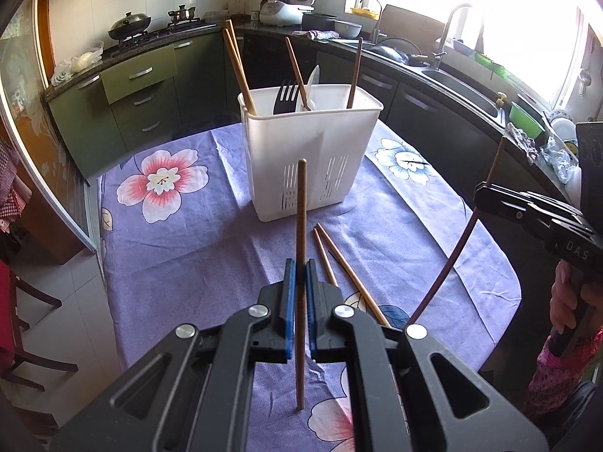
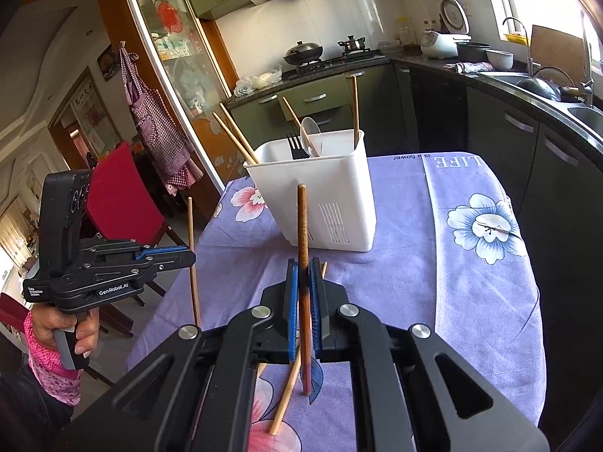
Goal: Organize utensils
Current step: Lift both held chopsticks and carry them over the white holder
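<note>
A white utensil holder [image 1: 309,150] stands on the purple flowered tablecloth and holds several wooden chopsticks, a black fork [image 1: 286,96] and a white spoon [image 1: 311,86]. It also shows in the right wrist view [image 2: 320,196]. My left gripper [image 1: 300,275] is shut on an upright brown chopstick [image 1: 301,218], in front of the holder. My right gripper [image 2: 303,278] is shut on another upright dark chopstick [image 2: 302,226]; it shows at the right of the left wrist view [image 1: 486,196]. Two loose chopsticks [image 1: 339,263] lie on the cloth between gripper and holder.
The cloth-covered table [image 1: 181,248] ends close on the left and right. A red chair [image 2: 120,196] stands at its left side. Dark kitchen counters with a sink [image 1: 463,90], stove [image 1: 132,34] and rice cooker [image 1: 286,9] ring the room behind.
</note>
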`<state>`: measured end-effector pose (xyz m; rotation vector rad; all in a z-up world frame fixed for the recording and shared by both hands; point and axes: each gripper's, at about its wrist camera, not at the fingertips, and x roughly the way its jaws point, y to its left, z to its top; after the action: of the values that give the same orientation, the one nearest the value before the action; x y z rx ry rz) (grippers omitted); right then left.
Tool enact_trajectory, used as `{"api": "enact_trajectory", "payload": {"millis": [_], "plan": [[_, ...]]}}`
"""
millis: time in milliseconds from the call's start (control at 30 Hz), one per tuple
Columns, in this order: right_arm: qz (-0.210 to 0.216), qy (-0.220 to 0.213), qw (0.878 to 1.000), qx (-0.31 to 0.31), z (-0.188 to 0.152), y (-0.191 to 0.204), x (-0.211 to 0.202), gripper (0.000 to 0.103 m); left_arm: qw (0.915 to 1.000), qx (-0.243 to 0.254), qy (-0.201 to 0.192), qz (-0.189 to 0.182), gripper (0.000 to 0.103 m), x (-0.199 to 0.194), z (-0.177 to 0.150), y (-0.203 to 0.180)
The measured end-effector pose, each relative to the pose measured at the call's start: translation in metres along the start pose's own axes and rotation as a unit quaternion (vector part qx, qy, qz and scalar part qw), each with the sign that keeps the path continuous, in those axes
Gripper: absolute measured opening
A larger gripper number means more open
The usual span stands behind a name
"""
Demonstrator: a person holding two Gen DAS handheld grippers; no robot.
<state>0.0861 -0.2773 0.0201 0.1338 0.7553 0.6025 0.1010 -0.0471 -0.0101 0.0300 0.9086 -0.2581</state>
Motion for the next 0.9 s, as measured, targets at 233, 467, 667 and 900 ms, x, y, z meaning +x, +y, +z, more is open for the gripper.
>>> {"api": "enact_trajectory", "payload": {"millis": [233,467,667,900], "plan": [[0.002,-0.006,1.0,-0.007,0.003,0.005,-0.004,0.007,0.9999,0.004,-0.01,-0.001,0.005,-0.006,0.001,-0.001],[0.005,-0.011,1.0,-0.015,0.006,0.009,-0.007,0.007,0.9998,0.005,-0.02,-0.003,0.005,-0.013,0.003,-0.001],[0.005,-0.01,1.0,-0.019,0.007,0.012,-0.007,0.007,0.9995,0.007,-0.029,-0.005,0.005,-0.02,0.004,-0.002],[0.006,-0.012,1.0,-0.021,0.007,0.012,-0.009,0.007,0.9993,0.008,-0.037,-0.007,0.005,-0.025,0.004,-0.001]]}}
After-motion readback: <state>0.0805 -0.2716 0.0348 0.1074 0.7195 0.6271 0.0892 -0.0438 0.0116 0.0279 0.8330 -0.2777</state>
